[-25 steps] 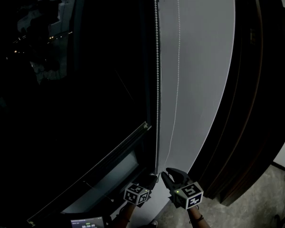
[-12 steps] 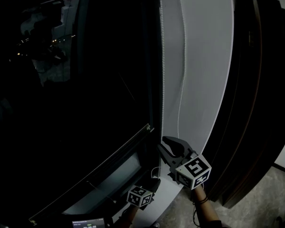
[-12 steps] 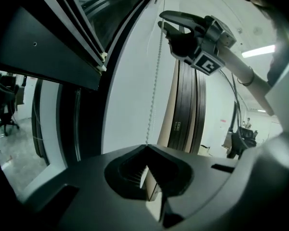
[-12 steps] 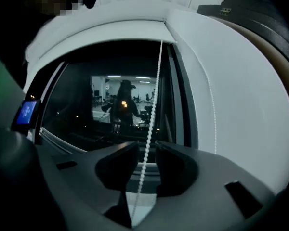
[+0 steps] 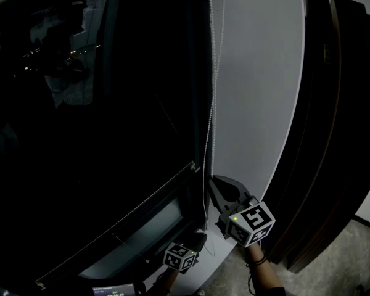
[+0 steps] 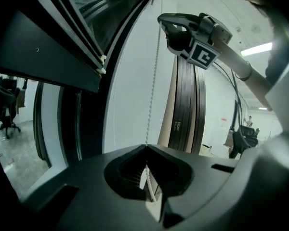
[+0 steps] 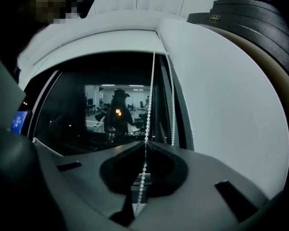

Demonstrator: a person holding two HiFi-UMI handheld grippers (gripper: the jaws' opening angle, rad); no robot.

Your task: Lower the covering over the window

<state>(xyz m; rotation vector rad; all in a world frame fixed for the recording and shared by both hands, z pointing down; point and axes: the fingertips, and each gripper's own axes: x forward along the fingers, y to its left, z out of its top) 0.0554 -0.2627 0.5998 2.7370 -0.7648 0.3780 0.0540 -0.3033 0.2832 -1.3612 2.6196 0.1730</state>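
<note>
A white bead chain (image 5: 210, 91) hangs down the right side of the dark window (image 5: 98, 134). My right gripper (image 5: 212, 180) has just been closing and is now shut on the chain, which runs between its jaws (image 7: 145, 142). Lower on the same chain, my left gripper (image 5: 199, 235) is also shut, with the beads pinched at its tips (image 6: 147, 146). From the left gripper view the right gripper (image 6: 163, 19) shows above, on the chain (image 6: 154, 81). A second strand (image 7: 172, 105) hangs free beside the gripped one. The white blind housing (image 7: 111, 30) spans the window top.
A white wall strip (image 5: 259, 91) stands right of the chain, with dark stacked panels (image 5: 333, 134) further right. A frame bar (image 5: 142, 205) crosses the lower window, with a paler pane below. The glass reflects a person and a lit room (image 7: 115, 109).
The right gripper rose along the chain from beside the left gripper and went from open to shut on it. The free strand swung in close to the gripped one. The left gripper stayed low.
</note>
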